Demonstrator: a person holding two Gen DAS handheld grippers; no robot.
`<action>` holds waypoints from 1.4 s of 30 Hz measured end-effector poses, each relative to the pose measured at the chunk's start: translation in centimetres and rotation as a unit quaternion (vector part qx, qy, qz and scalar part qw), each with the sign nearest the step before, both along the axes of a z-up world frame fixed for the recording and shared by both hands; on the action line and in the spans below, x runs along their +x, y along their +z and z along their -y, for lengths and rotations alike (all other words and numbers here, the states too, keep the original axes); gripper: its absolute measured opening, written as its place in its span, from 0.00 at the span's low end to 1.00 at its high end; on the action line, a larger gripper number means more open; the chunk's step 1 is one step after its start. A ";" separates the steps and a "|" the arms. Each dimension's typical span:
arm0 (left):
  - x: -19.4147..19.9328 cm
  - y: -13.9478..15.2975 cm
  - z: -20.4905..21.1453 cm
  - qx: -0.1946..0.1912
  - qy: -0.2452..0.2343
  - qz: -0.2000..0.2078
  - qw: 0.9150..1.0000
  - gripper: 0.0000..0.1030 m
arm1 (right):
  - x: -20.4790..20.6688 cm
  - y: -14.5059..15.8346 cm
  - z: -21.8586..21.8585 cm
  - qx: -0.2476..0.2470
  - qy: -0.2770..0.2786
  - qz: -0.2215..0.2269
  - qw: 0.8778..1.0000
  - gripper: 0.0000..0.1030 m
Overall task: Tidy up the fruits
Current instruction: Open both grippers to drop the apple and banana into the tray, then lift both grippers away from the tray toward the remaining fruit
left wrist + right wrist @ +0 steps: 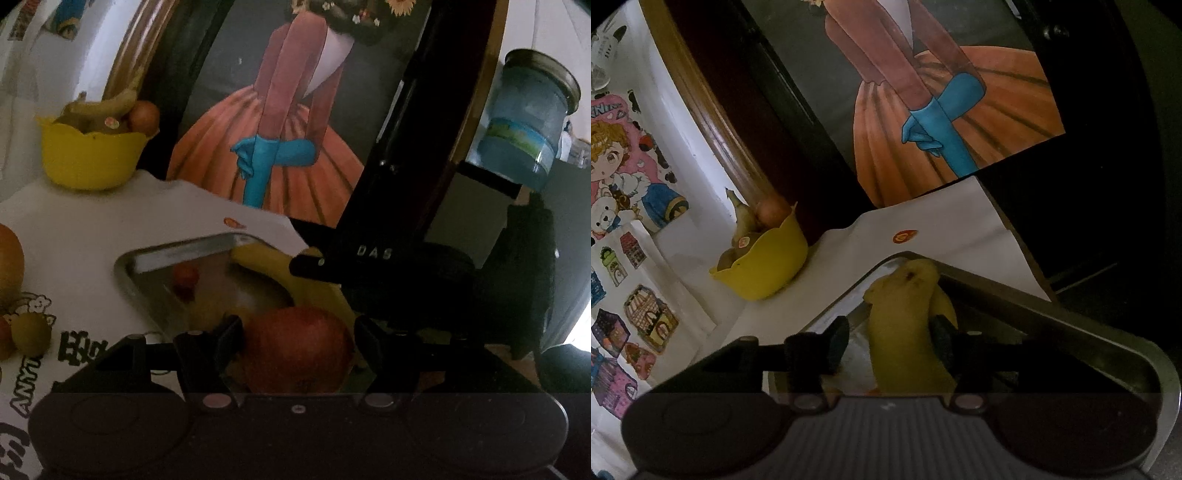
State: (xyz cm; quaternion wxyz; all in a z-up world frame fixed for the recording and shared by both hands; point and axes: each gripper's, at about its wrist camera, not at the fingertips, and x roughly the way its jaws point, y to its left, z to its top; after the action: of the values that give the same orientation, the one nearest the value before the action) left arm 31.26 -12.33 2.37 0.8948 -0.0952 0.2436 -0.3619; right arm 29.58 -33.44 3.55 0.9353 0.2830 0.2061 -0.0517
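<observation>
Left wrist view: left tool [297, 341] at 6 o'clock, jaws set wide w/ a red apple [295, 350] between them; small gaps show on both sides, so pads don't look pressed on it, tool open around it. Apple sits at the near end of a metal tray [127, 275]. Behind it, toward 1 o'clock, a yellow banana [258, 258] lies in the tray, w/ the right tool's dark body over its far part. At 9 o'clock on the white printed counter [92, 221]: an orange-ish fruit at the frame edge and a green fruit [31, 334] lower down. Far, 10 o'clock: yellow bowl [90, 157] w/ bananas and a round fruit. Far, 2 o'clock: glass jar [528, 118] w/ metal lid.

Right wrist view: right tool [890, 345] at 6 o'clock, banana [905, 332] between jaws inside the tray [1071, 314]. Right pad touches the peel, left pad stands clear of it; no grip, tool open. Yellow bowl [768, 266] at 9 o'clock, farther back; painted picture [942, 110] at 12.
</observation>
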 end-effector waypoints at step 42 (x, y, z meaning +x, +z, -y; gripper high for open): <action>-6.7 2.1 -14.1 -0.083 0.318 0.014 0.944 0.99 | -3.8 2.9 -3.7 -0.038 0.028 0.059 0.997 1.00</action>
State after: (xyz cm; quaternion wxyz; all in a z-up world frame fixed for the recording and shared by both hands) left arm 24.54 1.79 4.47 0.9557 -0.2362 0.1569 -0.0786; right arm 25.77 -29.72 6.42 0.9569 0.2443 0.1564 -0.0162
